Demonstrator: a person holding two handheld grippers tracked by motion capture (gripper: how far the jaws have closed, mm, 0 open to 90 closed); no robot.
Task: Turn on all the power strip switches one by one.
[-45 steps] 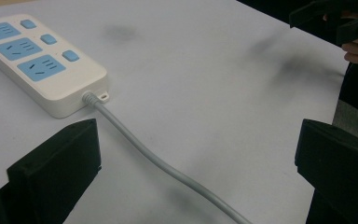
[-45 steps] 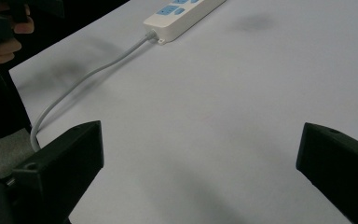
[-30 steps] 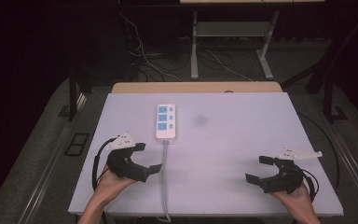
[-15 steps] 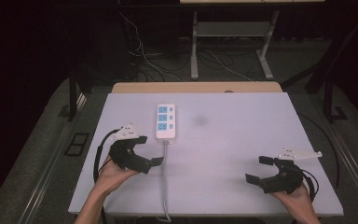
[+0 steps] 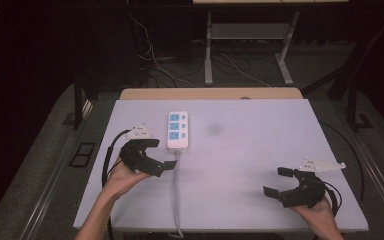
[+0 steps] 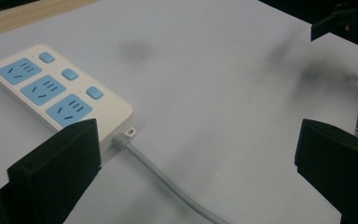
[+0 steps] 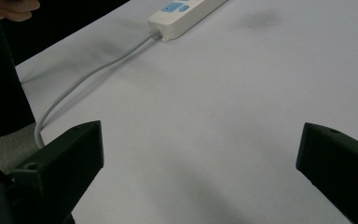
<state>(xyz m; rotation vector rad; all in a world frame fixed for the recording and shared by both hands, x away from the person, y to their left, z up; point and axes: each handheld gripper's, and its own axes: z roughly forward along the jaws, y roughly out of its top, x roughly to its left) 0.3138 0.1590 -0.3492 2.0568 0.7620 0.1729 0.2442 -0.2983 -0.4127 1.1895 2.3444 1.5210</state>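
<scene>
Left tongs (image 5: 161,154), jaws apart, have advanced toward the power strip (image 5: 178,130) near the bench's (image 5: 260,150) far edge. Right tongs (image 5: 280,182), also apart, rest unmoved near the right corner. A grasp seems imminent.

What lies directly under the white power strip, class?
The power strip lies flat on the pale table. Its underside and the tabletop beneath it are covered; its grey cord runs toward the near edge.

Lab: bare table (image 5: 260,165), floor cables (image 5: 180,70)
</scene>
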